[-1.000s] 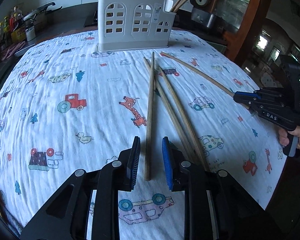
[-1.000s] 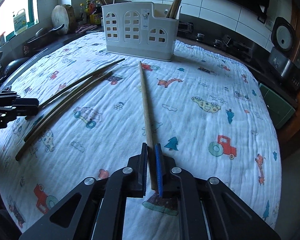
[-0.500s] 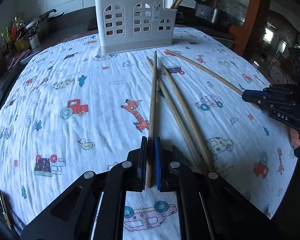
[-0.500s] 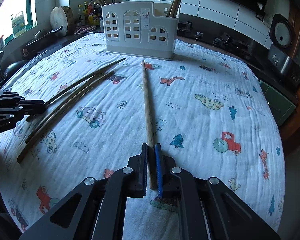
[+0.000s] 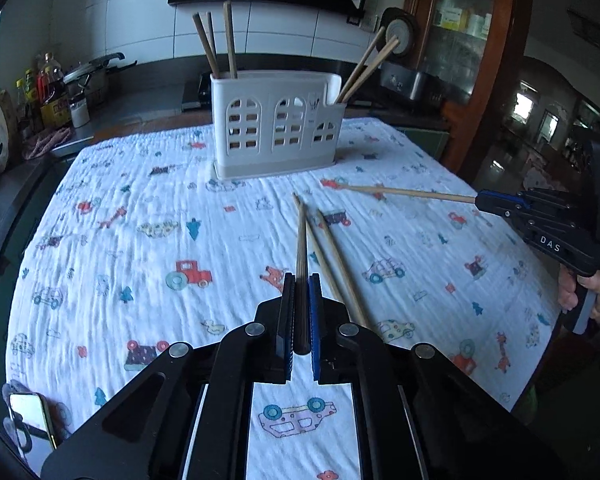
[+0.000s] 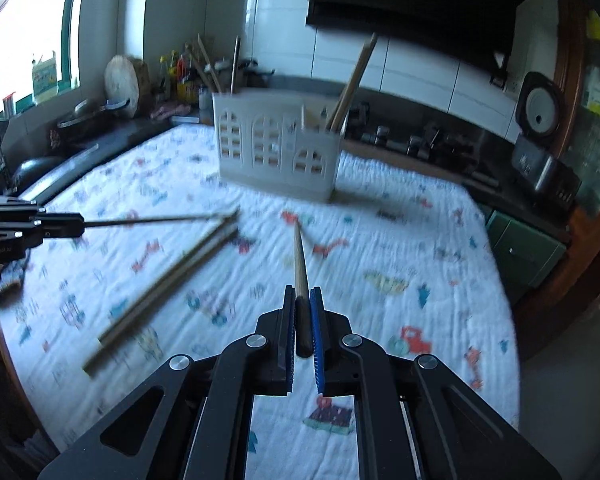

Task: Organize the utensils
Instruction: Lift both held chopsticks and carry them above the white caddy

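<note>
**Q:** What do my two grippers have right now?

**A:** Each is clenched on one chopstick. In the left wrist view, your left gripper (image 5: 301, 312) sits at bottom centre, jaws pressed on the butt end of a dark chopstick (image 5: 301, 240) that runs up the frame to a tip just above centre. Your right gripper (image 5: 496, 203) shows at the right edge of that view, clamped on a pale chopstick (image 5: 404, 192) that points left across the cloth (image 5: 140, 280).

**Q:** Where do they go?

**A:** Into the holder (image 5: 278, 136), a white slotted box standing upright at upper centre, near the far edge of the cloth. Three chopsticks stand in its left compartment and two lean in its right one. I judge either is a fair target.

**Q:** How do I do this well?

**A:** You hold each stick near its end, so the long free tip will swing widely with a small wrist turn. Carry the tips high enough to clear the holder's rim, then tilt them downward over an open compartment before letting go. Take one hand at a time so the two sticks don't cross. The right wrist view is blurred, so move slower there.

**Q:** Anything left over?

**A:** Two loose chopsticks (image 5: 332, 264) lie side by side on the cloth, just right of your left gripper.
</note>
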Demonstrator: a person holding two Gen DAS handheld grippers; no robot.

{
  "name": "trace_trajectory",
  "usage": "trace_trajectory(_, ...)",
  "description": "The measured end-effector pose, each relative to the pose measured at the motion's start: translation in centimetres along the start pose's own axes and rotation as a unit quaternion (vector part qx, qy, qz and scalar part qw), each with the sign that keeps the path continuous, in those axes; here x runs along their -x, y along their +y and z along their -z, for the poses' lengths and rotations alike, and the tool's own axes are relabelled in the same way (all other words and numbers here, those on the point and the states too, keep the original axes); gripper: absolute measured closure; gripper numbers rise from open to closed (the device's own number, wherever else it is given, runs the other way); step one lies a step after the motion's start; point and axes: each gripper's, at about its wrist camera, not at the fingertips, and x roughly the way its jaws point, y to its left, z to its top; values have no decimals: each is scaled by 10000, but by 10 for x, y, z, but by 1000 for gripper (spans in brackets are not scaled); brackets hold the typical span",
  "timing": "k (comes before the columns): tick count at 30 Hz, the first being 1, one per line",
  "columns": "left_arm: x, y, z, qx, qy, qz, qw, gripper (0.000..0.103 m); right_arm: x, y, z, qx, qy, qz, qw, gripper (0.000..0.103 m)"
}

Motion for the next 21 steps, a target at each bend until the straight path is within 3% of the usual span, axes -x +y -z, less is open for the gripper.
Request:
trace_trajectory(8, 21, 5, -47, -30, -422, 240, 9988, 98, 28, 5, -62, -67, -556, -60, 9984, 96)
trace_trajectory(21, 20, 10, -104, -86, -533, 386, 9978, 98, 26, 4, -144, -17, -424, -259, 9988, 96)
